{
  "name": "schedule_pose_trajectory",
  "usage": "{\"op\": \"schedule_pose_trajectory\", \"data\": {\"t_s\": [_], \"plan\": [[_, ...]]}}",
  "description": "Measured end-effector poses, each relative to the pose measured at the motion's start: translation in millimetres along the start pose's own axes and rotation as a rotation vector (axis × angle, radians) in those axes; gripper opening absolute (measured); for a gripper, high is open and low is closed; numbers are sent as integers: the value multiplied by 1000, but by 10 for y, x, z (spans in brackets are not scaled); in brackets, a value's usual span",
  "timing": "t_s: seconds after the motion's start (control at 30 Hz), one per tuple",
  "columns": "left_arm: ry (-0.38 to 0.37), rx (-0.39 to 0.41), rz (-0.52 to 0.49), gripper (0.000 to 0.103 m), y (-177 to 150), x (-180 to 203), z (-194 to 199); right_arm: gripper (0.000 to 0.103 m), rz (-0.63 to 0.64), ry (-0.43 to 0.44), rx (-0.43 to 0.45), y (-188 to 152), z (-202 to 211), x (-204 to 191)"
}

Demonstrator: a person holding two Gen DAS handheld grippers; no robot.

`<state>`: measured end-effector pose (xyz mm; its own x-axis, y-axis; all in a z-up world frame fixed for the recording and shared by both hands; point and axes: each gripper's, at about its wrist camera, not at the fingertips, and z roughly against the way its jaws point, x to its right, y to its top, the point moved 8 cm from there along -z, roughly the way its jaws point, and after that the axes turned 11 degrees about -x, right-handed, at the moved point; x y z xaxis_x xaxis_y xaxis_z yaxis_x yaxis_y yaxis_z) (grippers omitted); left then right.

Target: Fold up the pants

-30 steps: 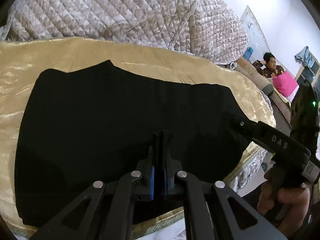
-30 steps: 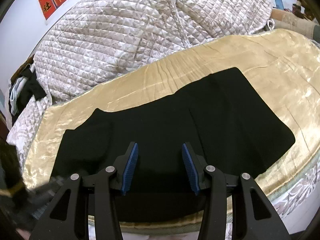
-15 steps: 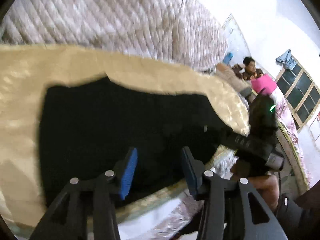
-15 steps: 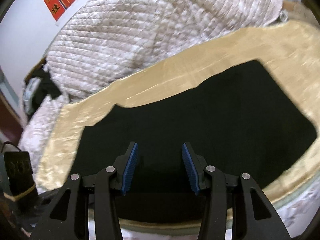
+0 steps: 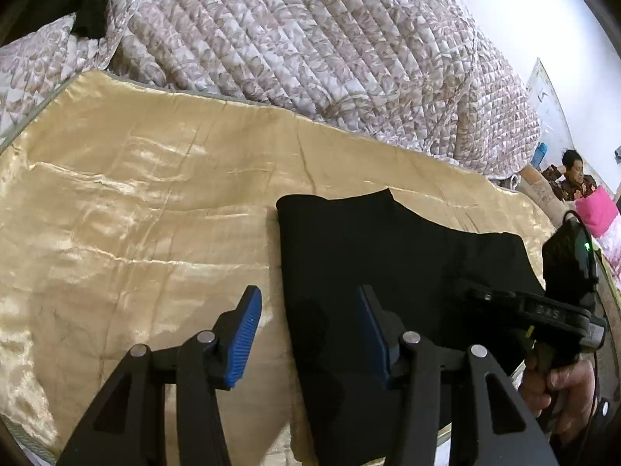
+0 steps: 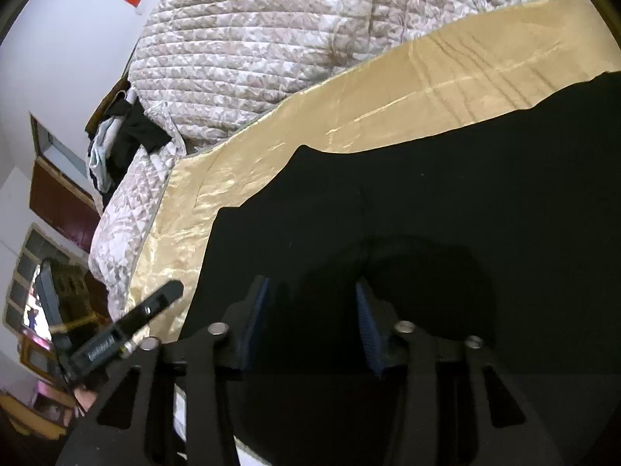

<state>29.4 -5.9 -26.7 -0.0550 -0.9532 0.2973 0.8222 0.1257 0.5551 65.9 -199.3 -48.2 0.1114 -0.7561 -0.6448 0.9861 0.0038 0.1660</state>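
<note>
The black pants (image 5: pixel 399 272) lie flat on the gold satin sheet (image 5: pixel 136 213) covering the bed, near its front edge, with the quilted comforter (image 5: pixel 291 39) heaped behind.

Left tool (image 5: pixel 306 338): jaws spread wide, holding nothing. It straddles the left end of the pants: one pad sits above bare sheet, the other above black cloth.

Right tool (image 6: pixel 310 314): jaws equally wide, also empty, hovering directly above the cloth (contact cannot be confirmed; the pads are dark against dark fabric).

Long axis of the pants: left to right, parallel to the bed's front edge. The straight-cut left end points toward the left tool, which is the nearer of the two to that edge. A fold across the long axis would likely start from this end.
</note>
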Motion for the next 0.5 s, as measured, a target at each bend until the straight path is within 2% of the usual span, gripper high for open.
{"op": "schedule_pose_trajectory", "data": {"t_s": [0.13, 0.3, 0.4, 0.5], "plan": [[3, 9, -23, 53, -14, 42, 1, 2, -15, -15, 1, 16, 4, 40], [-11, 24, -50, 53, -4, 125, 11, 2, 17, -52, 89, 69, 255, 20], [-26, 12, -61, 53, -39, 185, -15, 2, -33, -102, 90, 70, 270, 220], [-38, -4, -87, 53, -95, 291, -33, 3, -31, -123, 76, 53, 243, 251]]}}
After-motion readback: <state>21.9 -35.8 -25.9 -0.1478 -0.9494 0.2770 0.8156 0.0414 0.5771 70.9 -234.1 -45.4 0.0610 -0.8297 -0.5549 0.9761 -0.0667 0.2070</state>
